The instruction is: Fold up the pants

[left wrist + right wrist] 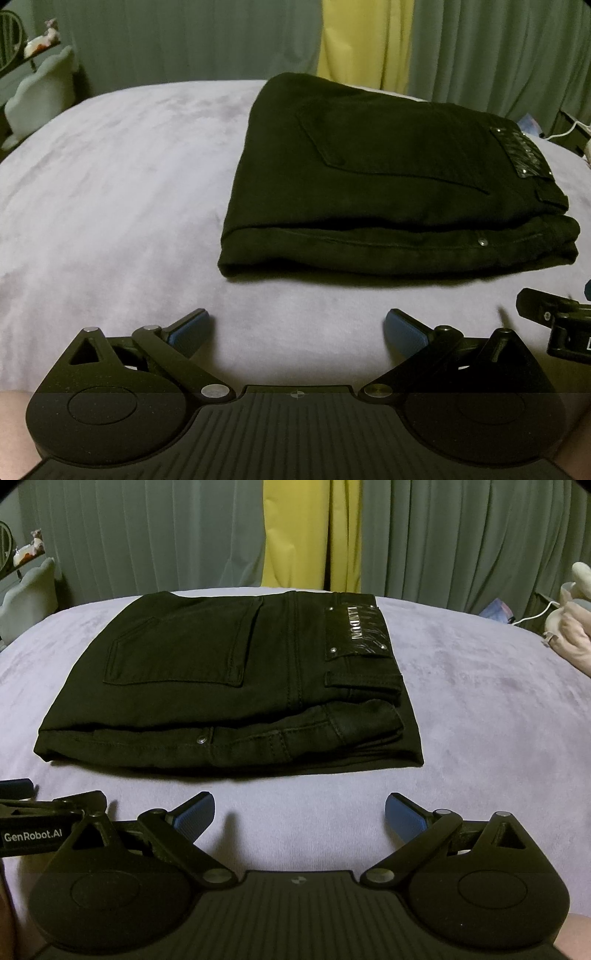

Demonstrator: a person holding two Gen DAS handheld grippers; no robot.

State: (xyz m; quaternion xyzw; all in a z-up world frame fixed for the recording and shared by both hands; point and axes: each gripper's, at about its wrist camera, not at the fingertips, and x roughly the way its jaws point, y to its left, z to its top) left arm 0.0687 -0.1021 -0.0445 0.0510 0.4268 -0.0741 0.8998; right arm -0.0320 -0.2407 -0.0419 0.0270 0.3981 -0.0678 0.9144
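Note:
Black pants (388, 177) lie folded into a compact stack on the lavender bedspread (122, 192), back pocket and shiny waistband label facing up. In the right wrist view the same pants (229, 686) sit straight ahead. My left gripper (297, 328) is open, its blue pads apart, hovering over bare bedspread a short way in front of the fold. My right gripper (299, 810) is also open and holds nothing, just short of the pants' near edge. Each gripper shows at the edge of the other's view.
Green curtains (461, 535) with a yellow strip (295, 531) hang behind the bed. A pale green chair (40, 96) stands at the left. A beige plush item (569, 624) and a white cable lie at the right edge of the bed.

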